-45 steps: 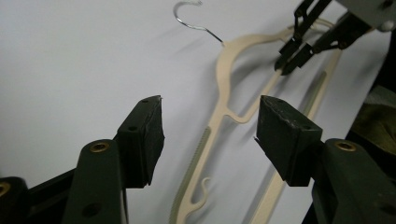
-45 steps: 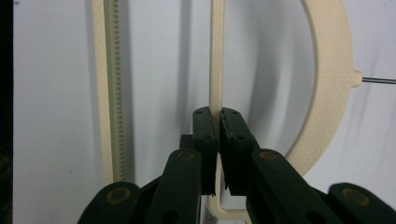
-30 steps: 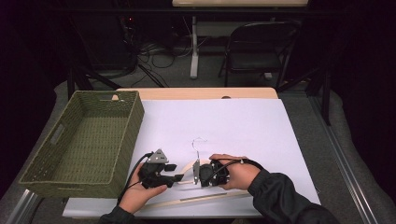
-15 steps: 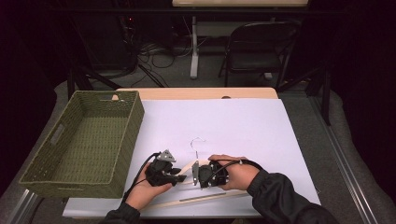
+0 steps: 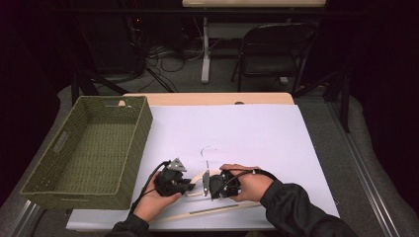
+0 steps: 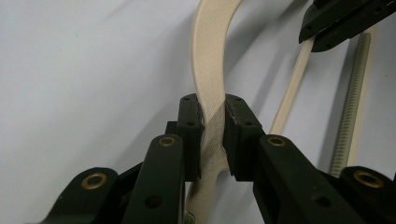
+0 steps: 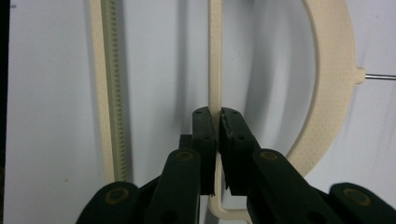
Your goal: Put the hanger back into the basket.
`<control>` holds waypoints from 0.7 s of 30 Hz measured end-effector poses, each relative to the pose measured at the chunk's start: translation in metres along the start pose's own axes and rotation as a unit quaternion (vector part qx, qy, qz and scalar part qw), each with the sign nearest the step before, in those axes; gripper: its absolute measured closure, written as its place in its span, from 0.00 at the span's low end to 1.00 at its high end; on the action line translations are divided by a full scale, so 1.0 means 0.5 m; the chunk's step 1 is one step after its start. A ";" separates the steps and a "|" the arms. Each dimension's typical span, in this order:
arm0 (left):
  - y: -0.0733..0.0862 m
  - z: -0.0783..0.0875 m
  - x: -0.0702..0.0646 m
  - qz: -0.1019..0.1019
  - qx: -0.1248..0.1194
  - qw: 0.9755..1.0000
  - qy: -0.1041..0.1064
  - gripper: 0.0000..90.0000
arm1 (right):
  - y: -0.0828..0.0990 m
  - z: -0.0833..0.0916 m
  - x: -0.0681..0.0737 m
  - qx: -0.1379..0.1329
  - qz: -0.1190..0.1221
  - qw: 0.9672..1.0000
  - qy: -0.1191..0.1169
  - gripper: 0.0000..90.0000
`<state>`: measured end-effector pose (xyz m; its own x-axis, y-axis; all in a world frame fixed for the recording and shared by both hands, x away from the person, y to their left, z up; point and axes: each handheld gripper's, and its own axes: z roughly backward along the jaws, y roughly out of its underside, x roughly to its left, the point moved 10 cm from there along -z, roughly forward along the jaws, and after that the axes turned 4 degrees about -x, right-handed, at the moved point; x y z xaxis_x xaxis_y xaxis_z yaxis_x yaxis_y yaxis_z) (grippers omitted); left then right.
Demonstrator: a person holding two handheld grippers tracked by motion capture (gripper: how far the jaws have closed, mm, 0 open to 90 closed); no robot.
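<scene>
A cream coat hanger with a wire hook lies near the front edge of the white table. My left gripper comes at it from the left. In the left gripper view it is shut on the hanger's curved shoulder. My right gripper faces it from the right. In the right gripper view it is shut on the hanger's thin straight bar, with the curved arm to the side. The two grippers stand very close together.
A separate ridged cream rod lies on the table just in front of the hands, also in the gripper views. A green woven basket stands at the left. A folding chair is beyond the table.
My left gripper has slid to the right, up to the hanger's shoulder and close to the right gripper. The right hand has stayed in place.
</scene>
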<state>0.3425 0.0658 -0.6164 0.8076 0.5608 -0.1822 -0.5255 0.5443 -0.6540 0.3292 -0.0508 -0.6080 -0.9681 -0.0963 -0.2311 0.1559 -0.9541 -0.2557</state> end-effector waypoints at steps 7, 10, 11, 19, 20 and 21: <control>-0.003 0.008 -0.003 -0.005 -0.008 1.000 -0.002 0.87 | 0.002 0.006 -0.008 -0.023 -0.041 0.999 -0.004 0.85; -0.004 0.013 -0.004 -0.006 -0.012 1.000 -0.002 0.88 | -0.001 0.025 -0.010 -0.057 -0.075 0.995 -0.014 0.82; -0.004 0.016 -0.005 -0.007 -0.013 1.000 -0.003 0.88 | 0.000 0.033 -0.013 -0.063 -0.086 0.994 -0.011 0.79; -0.014 0.035 -0.016 -0.019 -0.032 0.999 -0.010 0.88 | 0.026 0.093 -0.047 -0.113 -0.160 0.981 0.008 0.76; -0.015 0.038 -0.018 -0.021 -0.033 0.999 -0.010 0.88 | 0.031 0.099 -0.052 -0.118 -0.168 0.979 0.010 0.76; -0.016 0.040 -0.019 -0.022 -0.035 0.999 -0.010 0.89 | 0.035 0.104 -0.057 -0.124 -0.177 0.976 0.011 0.76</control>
<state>0.3336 0.0685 -0.5946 0.8237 0.5503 -0.1371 -0.4684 0.5240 -0.7113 0.3493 -0.0793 -0.5569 -0.9658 0.2363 -0.1070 -0.1424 -0.8276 -0.5430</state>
